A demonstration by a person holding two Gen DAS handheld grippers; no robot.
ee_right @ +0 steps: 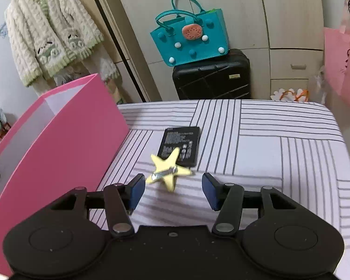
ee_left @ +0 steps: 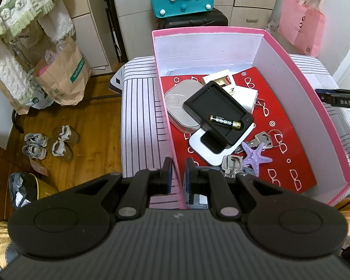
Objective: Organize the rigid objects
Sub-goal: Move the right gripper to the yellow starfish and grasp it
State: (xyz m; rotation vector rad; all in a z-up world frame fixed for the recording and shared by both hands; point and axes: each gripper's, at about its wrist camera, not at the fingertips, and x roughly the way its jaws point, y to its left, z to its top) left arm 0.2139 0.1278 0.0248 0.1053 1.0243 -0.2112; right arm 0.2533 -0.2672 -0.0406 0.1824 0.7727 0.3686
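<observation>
The left gripper (ee_left: 177,172) is clamped on the near wall of the pink box (ee_left: 303,74), pinning it in place on the striped bed (ee_right: 280,140) so pieces can drop in. The right gripper (ee_right: 173,190) hangs with jaws apart and nothing between them, just short of the yellow star (ee_right: 168,170), which lies outside the box, overlapping the flat black battery (ee_right: 182,142) — likely the next pick.

striped bed cover (ee_right: 268,126), pink box (ee_right: 65,126) standing on its left part, flat black battery (ee_right: 184,140) lying just right of box, yellow star clip (ee_right: 168,172) overlapping battery's near corner
</observation>
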